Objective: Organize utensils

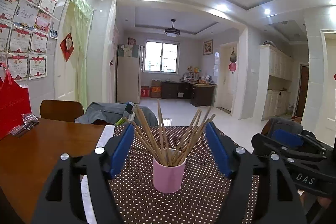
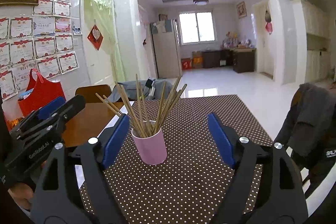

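Note:
A pink cup (image 1: pixel 167 175) stands upright on the brown dotted mat (image 1: pixel 189 203), with several wooden chopsticks (image 1: pixel 161 131) fanned out of it. My left gripper (image 1: pixel 170 129) is open, its blue pads standing wide on either side of the chopsticks without touching them. In the right wrist view the same pink cup (image 2: pixel 151 146) and chopsticks (image 2: pixel 145 106) sit just inside the left pad of my right gripper (image 2: pixel 169 119), which is open and holds nothing. Each gripper shows in the other's view: the right gripper (image 1: pixel 292 140) at the right edge, the left gripper (image 2: pixel 52 108) at the left.
The dotted mat (image 2: pixel 199 161) covers the right part of a brown wooden table (image 1: pixel 42 150). A red bag (image 2: pixel 42 93) and a small plastic packet (image 1: pixel 25 123) lie at the table's far left. Chairs draped with grey clothing (image 1: pixel 117 112) stand behind the table; a dark jacket (image 2: pixel 310 123) hangs at right.

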### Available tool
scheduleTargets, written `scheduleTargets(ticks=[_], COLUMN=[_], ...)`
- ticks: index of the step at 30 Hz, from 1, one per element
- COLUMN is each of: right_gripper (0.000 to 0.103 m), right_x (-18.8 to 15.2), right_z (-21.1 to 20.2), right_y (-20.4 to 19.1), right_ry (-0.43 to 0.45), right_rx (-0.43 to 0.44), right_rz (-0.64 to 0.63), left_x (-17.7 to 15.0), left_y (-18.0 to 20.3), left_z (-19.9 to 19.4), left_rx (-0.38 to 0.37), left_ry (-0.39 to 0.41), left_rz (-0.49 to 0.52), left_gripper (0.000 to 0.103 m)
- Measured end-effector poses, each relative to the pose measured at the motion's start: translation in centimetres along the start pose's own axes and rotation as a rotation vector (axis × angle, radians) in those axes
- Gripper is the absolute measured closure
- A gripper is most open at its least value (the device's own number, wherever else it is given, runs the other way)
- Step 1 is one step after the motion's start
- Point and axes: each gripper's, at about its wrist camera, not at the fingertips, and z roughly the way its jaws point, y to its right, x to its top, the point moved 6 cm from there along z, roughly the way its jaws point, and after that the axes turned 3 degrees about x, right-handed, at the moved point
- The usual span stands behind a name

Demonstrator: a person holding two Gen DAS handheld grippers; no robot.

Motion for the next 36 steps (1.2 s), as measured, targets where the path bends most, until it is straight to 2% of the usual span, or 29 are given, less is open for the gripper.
scheduleTargets(ticks=[11,20,36], right_gripper=[0.015,0.01,0.009], right_x=[-0.4,-0.7,-1.0], right_z=[-4.0,-5.2,-5.4], right_y=[-1.0,-1.3,-1.7], right_ry=[0.092,0.129,0.131], right_rx=[-0.097,-0.14,-0.147], right_rz=[-0.064,-0.08,-0.094], left_x=[-0.8,-1.4,-1.3], left_y=[1.0,1.5,1.5], left_z=[-2.6,-3.2,-3.4], left_rx=[-0.034,-0.045,-0.035], left_ry=[0.009,-0.005,-0.006], left_rz=[0.033,0.057,0.059], left_gripper=[0.032,0.031,0.031])
